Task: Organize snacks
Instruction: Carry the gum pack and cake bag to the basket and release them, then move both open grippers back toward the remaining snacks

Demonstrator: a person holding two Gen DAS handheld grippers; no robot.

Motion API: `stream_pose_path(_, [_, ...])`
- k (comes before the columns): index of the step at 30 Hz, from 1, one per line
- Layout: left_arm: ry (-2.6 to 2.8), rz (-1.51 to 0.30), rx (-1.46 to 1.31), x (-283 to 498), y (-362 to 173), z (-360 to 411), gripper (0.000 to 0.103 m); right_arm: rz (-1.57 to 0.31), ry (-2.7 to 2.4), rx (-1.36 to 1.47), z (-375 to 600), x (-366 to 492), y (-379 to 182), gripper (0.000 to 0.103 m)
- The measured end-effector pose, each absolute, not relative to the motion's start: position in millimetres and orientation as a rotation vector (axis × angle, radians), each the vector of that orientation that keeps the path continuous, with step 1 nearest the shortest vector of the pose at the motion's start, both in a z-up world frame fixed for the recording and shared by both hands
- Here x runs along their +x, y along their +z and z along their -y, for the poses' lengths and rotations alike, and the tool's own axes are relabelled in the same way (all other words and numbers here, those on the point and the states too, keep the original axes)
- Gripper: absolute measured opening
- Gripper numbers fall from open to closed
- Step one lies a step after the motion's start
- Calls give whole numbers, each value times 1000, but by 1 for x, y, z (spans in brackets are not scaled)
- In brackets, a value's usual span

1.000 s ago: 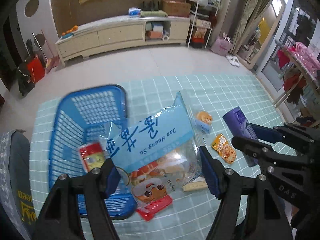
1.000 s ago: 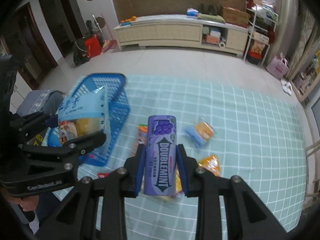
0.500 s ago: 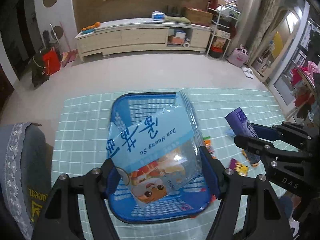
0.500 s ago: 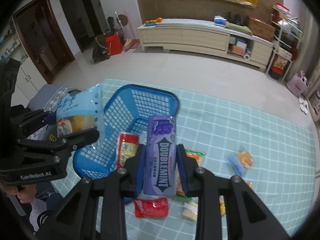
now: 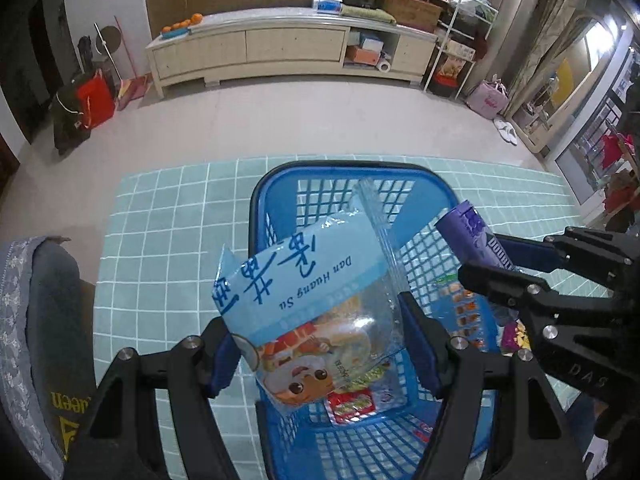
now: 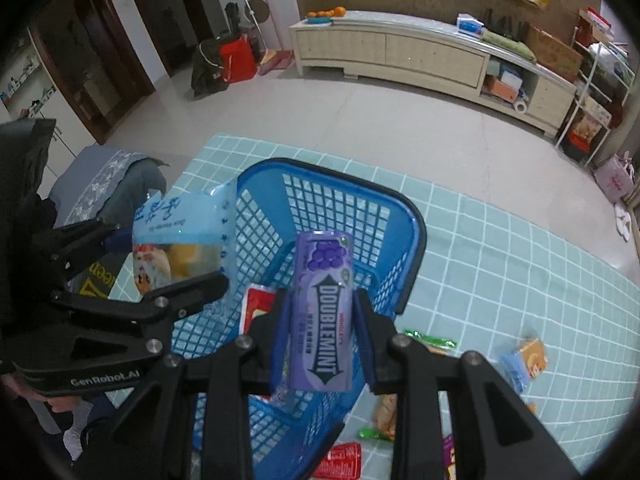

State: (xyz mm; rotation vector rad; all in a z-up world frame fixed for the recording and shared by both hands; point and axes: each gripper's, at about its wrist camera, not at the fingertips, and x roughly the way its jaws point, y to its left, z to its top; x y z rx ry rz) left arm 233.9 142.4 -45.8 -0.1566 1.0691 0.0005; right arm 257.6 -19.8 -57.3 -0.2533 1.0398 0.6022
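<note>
The biggest change is where my two hands are over the table. A second ago the blue basket (image 5: 276, 200) was at the left side of both views, and the blue pastry bag and the purple gum box hung over the checked tablecloth (image 5: 168, 216). Now both hands have travelled sideways, and the basket is directly under both of my tongs.

My left tongs (image 5: 324, 344) grip the pastry bag (image 5: 316, 300) from both sides. The jaws stand rather wide because the bag is wide, and this grip is the same as before. The bag hangs above the inside of the basket and, as far as I can see, does not touch it. Under it I see a red packet (image 5: 352, 404) that already lies on the basket bottom.

My right tongs (image 6: 320, 340) are closed on the gum box (image 6: 324, 312), with narrow jaws, also unchanged. The box stands upright between the pads, over the right half of the basket, just beside the bag.

For the task this means, I think, that the carrying is finished and the releasing comes next: both snacks are in a good place to be dropped. Several small snacks (image 6: 524, 360) wait on the cloth to the right of the basket, so the organizing is only partly done.
</note>
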Motion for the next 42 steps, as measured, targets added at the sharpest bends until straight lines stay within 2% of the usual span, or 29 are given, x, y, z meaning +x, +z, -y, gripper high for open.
stream_pose_path(9, [-50, -1080, -140, 261, -57, -140, 70, -1071, 580, -258, 15, 277, -70, 35])
stream_pose_path(16, [-59, -1068, -147, 282, -60, -143, 71, -1009, 539, -304, 17, 281, -60, 36])
stream_pose_path(17, [-61, -1067, -152, 283, -61, -146, 72, -1009, 535, -299, 18, 283, -59, 40])
stream_pose_path(20, [-66, -1070, -145, 281, -61, -145, 75, -1000, 515, -283, 24, 285, -53, 70])
stream_pose_path(21, [-64, -1069, -132, 279, -60, -143, 76, -991, 513, -278, 26, 284, -51, 75])
stream_pose_path(23, [-58, -1067, -100, 274, -58, -138, 79, -983, 507, -273, 30, 282, -48, 78])
stream_pose_path(42, [-75, -972, -65, 198, 4, -92, 79, -995, 488, -198, 91, 233, -15, 79])
